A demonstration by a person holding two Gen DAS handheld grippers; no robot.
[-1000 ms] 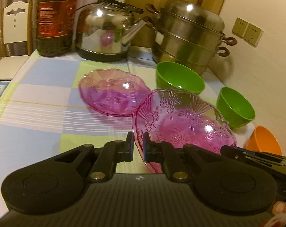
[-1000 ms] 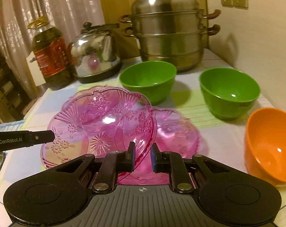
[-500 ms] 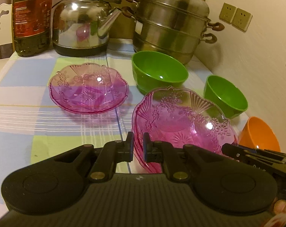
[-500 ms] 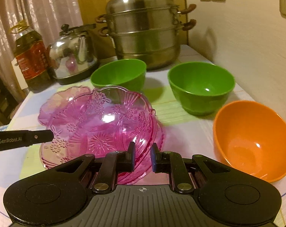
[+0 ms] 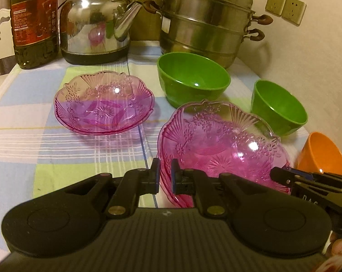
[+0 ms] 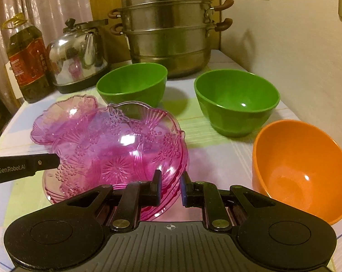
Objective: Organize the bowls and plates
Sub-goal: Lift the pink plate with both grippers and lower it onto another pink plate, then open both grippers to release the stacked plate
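**Pink dish held at both rims**

While the left gripper (image 5: 163, 174) pinches the near pink dish (image 5: 220, 147) by its rim, fingers nearly closed, the right gripper (image 6: 169, 187) has parted slightly around the opposite edge. A second pink dish (image 5: 104, 104) sits on the worktop (image 5: 35, 145) beside it.

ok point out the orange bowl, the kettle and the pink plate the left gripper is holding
orange bowl (image 6: 293, 172): right wrist view, inside wall
kettle (image 5: 91, 22): left wrist view, shiny body
pink plate (image 5: 220, 145): left wrist view, patterned inner face

Two pink glass plates (image 5: 104, 104) (image 5: 220, 145), two green bowls (image 6: 132, 83) (image 6: 236, 99), orange bowl (image 6: 295, 163)
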